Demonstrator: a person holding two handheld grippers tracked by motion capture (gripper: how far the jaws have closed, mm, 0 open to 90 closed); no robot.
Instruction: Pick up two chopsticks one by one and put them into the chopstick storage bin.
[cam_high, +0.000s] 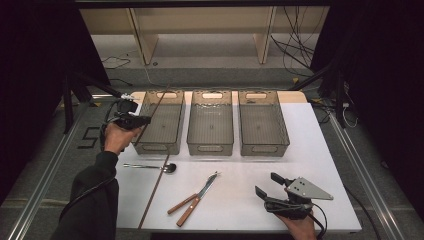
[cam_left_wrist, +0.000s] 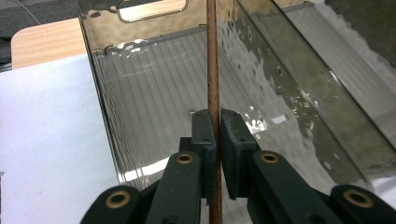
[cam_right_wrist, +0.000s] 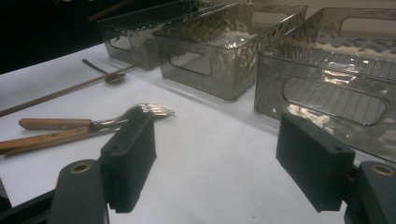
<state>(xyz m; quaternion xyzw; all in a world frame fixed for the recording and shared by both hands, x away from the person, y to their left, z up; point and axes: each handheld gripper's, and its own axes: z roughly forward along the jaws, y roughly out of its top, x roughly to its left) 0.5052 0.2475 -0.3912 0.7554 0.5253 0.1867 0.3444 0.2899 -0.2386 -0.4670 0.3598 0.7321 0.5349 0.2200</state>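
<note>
Though light and stiff, the long thin brown wooden stick (cam_left_wrist: 213, 70) is judged slippery and prone to pivot; it is clamped by the left gripper (cam_left_wrist: 215, 126) over the left smoked ribbed plastic bin (cam_left_wrist: 149, 79). The right gripper (cam_right_wrist: 215, 154) is held open, empty.

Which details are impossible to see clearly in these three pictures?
- Stick, left gripper view: its top and bottom ends are cut off by the frame edges; the left tool covers the part it pinches.
- Second stick, high view: its far part runs behind the left bin; whether it ends there is unclear.
- Fork, right gripper view: the right tool covers part of it.
- Spoon, high view: too small to see its bowl's shape.
</note>
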